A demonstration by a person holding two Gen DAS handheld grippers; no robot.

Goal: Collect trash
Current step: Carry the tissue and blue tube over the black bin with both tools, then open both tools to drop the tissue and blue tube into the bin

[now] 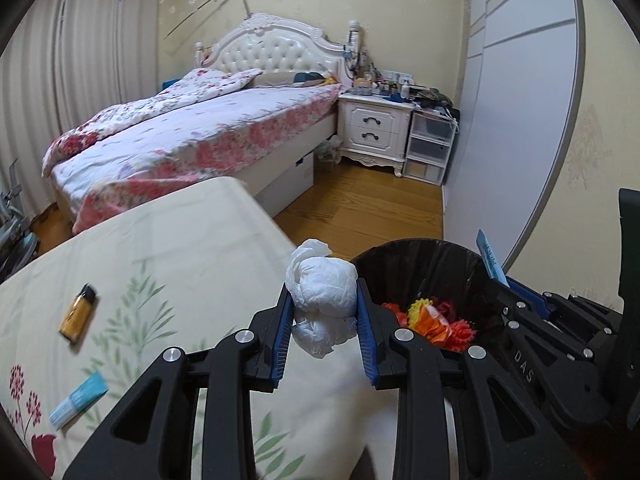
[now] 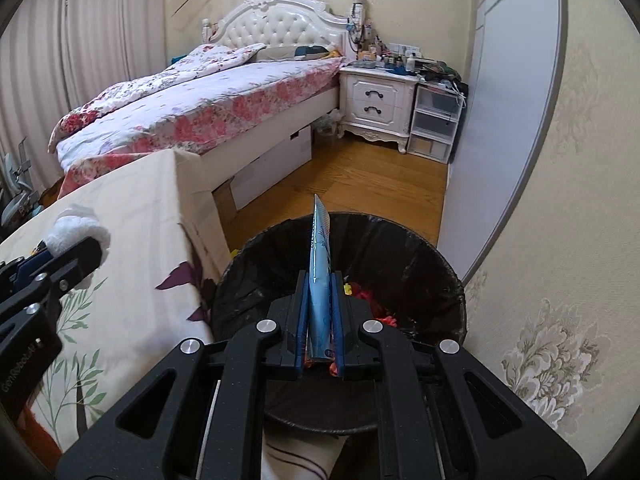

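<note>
Closest in, the left gripper (image 1: 325,312) has its blue pads clamped on a crumpled white tissue wad (image 1: 326,294), held just over the right edge of the floral tablecloth (image 1: 180,240), right beside the bin. Over on the other side, the right gripper (image 2: 319,312) is squeezed tight on a flat light-blue wrapper (image 2: 320,280), standing on edge between the pads and poking up above them, directly over the mouth of the trash bin (image 2: 440,272).

That bin wears a black liner and already holds bright scraps (image 1: 434,320), orange, yellow and red, down at the bottom. It stands on the wood floor (image 2: 360,184), tucked between the covered table and the patterned wall.

Back on the cloth, two pieces lie to the left: an amber lighter (image 1: 78,314), and nearer the edge a second light-blue wrapper (image 1: 78,400), well apart from the tissue.

Further off, a bed (image 1: 192,136) with a pink flowered cover runs to a tufted white headboard (image 1: 272,50), and a cluttered white nightstand (image 1: 374,128) sits by it.
</note>
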